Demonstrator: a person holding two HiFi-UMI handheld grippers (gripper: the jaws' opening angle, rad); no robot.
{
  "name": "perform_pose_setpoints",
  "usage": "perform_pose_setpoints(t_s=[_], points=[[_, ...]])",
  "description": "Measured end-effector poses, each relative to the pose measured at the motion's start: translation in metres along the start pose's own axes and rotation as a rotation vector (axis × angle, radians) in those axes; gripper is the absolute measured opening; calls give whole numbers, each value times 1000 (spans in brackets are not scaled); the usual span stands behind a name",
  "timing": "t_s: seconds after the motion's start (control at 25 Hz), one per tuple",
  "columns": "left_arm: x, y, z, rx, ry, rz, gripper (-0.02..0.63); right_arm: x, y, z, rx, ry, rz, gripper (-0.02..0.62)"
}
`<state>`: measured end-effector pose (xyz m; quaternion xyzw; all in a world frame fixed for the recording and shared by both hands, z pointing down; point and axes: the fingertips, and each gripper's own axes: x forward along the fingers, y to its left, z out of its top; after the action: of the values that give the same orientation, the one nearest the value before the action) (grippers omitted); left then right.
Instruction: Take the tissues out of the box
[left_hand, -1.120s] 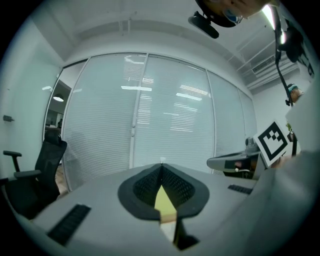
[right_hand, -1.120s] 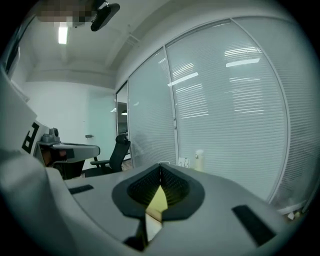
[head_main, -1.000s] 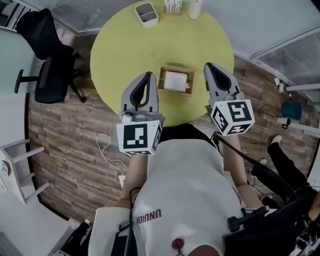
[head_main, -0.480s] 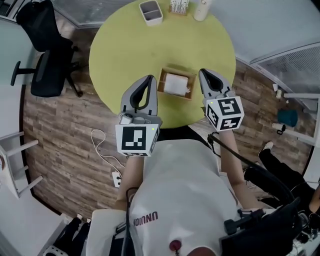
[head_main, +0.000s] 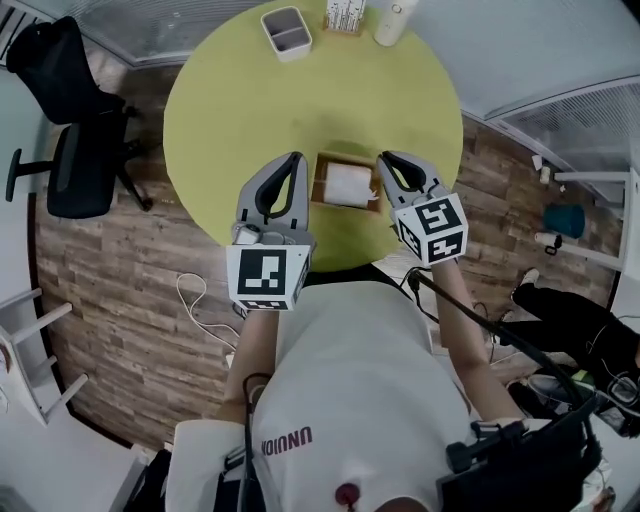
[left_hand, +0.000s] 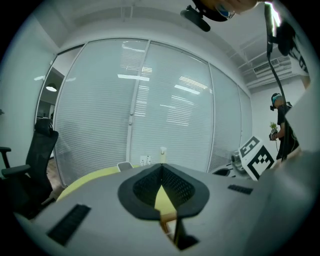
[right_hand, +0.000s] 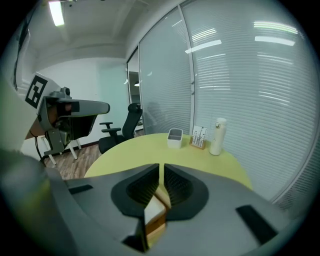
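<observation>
On the round yellow-green table (head_main: 220, 110), mid-frame, the closed, empty left gripper (head_main: 297, 158) and right gripper (head_main: 385, 160) flank the brown cardboard box (head_main: 321, 182). This looks like the approach step; next, one must open over the white tissues (head_main: 350, 185).

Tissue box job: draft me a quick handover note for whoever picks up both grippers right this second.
Left gripper: shut, empty, just left of the brown wooden open-topped box.
Right gripper: shut, empty, at the box's right end; contact can't be told.
Box sits near the person's edge of the round yellow-green table, with white tissues inside.
Done: nothing taken out.
Left: open a gripper, pinch the top tissue and lift it out, probably steadying the box with the other.
</observation>
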<state>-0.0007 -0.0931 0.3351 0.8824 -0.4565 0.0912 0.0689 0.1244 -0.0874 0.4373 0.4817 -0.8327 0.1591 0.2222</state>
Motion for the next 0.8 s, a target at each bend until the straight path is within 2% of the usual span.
perform_pose_setpoints(t_s=[0.04, 0.12, 0.68, 0.8], points=[[0, 1, -3, -4, 7, -8, 12, 3, 5, -4, -7, 25, 27, 39], [3, 3, -8, -7, 21, -24, 12, 11, 16, -13, -27, 80, 85, 129], [11, 16, -31, -21, 93, -92, 12, 38, 53, -55, -166, 302, 223, 225], [12, 19, -34, -23, 103, -97, 12, 43, 58, -62, -163, 329, 247, 236]])
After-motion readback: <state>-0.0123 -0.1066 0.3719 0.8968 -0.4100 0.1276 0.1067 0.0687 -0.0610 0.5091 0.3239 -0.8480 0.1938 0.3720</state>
